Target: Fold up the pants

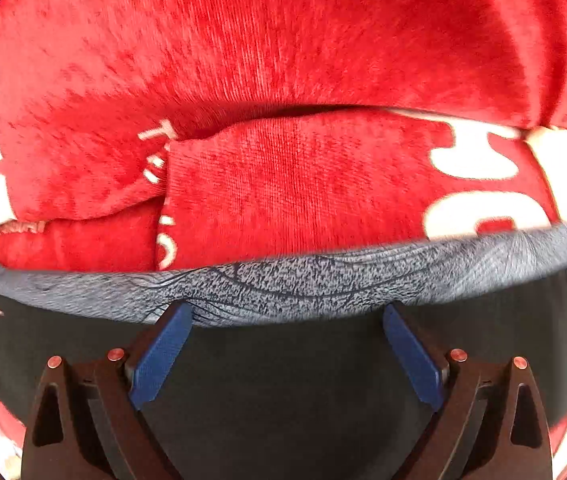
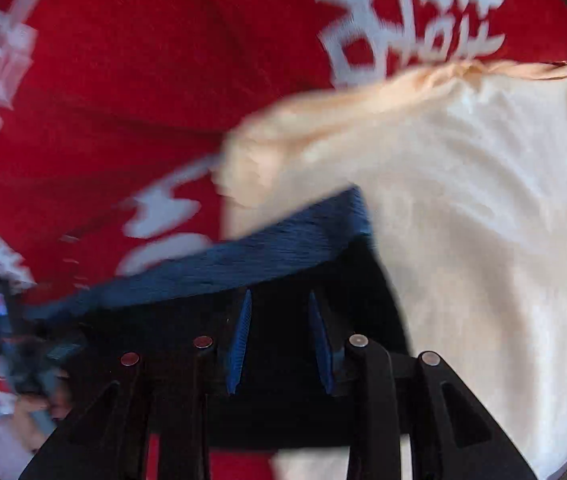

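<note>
Where your left wrist camera looks, a red plush blanket [image 1: 243, 60] with white lettering fills everything ahead, bunched into thick folds that rise just behind the pants [image 1: 283, 360]. The pants lie dark and flat under your left gripper [image 1: 287, 312], their grey-blue waistband [image 1: 303, 284] running across the view and touching the blanket's folds. Your left gripper is spread wide, released, with both blue fingertips [image 1: 171, 320] resting at the waistband's near edge and nothing between them. Moving to your right wrist camera, the same red blanket covers the left and top, and a cream cloth [image 2: 483, 220] takes up the right side, lying just beside the pants' corner. The picture is blurred. Your right gripper [image 2: 279, 296] sits over the dark fabric just below the waistband, its fingers narrowed to a small gap; whether fabric is pinched between them I cannot tell.
</note>
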A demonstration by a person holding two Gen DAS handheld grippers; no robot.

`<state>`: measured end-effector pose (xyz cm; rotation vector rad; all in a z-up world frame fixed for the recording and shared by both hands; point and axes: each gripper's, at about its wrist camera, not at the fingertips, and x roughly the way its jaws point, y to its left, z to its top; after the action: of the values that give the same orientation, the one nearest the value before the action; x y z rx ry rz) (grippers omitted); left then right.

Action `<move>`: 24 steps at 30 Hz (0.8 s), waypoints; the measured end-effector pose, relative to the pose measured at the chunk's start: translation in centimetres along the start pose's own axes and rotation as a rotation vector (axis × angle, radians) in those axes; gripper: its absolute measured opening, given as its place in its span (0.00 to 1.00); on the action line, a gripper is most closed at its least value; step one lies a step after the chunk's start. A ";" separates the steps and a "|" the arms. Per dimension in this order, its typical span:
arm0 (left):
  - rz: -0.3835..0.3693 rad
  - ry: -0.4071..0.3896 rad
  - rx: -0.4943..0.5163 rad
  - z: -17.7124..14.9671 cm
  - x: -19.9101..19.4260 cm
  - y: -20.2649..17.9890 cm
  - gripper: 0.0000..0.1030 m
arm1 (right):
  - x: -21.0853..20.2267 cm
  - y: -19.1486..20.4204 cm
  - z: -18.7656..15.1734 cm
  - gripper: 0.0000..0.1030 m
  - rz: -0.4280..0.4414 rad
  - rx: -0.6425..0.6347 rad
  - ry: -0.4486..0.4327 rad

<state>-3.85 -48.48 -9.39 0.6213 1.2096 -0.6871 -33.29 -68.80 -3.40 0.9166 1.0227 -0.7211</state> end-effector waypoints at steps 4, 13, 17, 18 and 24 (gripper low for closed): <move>-0.025 -0.016 -0.047 1.1 0.7 1.8 0.95 | -0.1 -4.1 1.1 0.01 0.058 0.175 -0.054; 0.048 0.016 -0.036 -2.1 -4.4 9.8 0.95 | -3.0 2.1 -2.9 0.50 0.184 0.171 0.042; 0.075 0.048 -0.076 -5.6 -6.0 15.5 0.95 | -1.0 9.0 -8.7 0.61 0.380 0.148 0.164; 0.094 0.053 -0.086 -6.4 -6.1 17.5 0.95 | -0.1 11.1 -10.3 0.61 0.440 0.160 0.209; 0.171 0.061 -0.147 -9.2 -5.1 27.7 0.95 | 7.1 23.7 -18.8 0.61 0.605 0.175 0.372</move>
<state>10.42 -22.94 -4.78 0.6180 1.2347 -0.4343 -17.95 -42.08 -7.40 1.4652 0.9351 -0.1295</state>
